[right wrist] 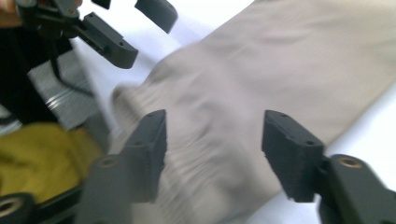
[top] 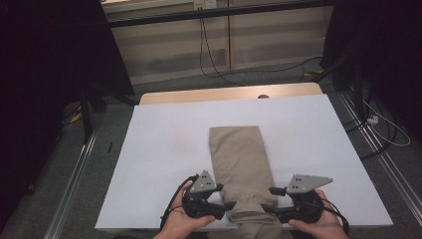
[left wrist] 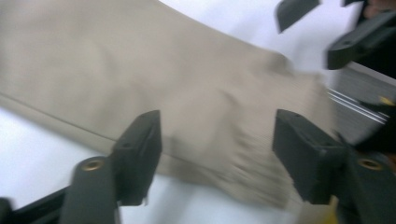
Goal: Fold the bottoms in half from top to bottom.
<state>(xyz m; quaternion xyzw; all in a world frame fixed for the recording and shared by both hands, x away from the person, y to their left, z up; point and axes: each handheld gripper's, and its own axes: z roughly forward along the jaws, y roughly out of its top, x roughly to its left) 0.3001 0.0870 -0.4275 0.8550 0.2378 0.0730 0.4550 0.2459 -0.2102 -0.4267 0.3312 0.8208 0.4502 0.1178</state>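
Note:
A folded beige cloth (top: 239,159) lies lengthwise on the white table (top: 164,149), and its near end droops over the front edge. My left gripper (top: 230,205) sits at the cloth's near-left side with its jaws open. In the left gripper view the left gripper (left wrist: 215,126) stands over the rumpled beige cloth (left wrist: 187,84), the pads apart and not pressing it. My right gripper (top: 268,199) is at the cloth's near-right side, also open. In the right gripper view the right gripper (right wrist: 215,122) frames the beige cloth (right wrist: 289,70) without pinching it, and the left gripper (right wrist: 112,32) shows at the top left.
A wooden strip (top: 199,94) runs along the table's far edge. Cables (top: 214,64) trail on the grey floor behind it, and metal rails (top: 74,169) flank the table. Dark curtains stand at both sides. A yellow patch (right wrist: 42,144) shows below the table edge.

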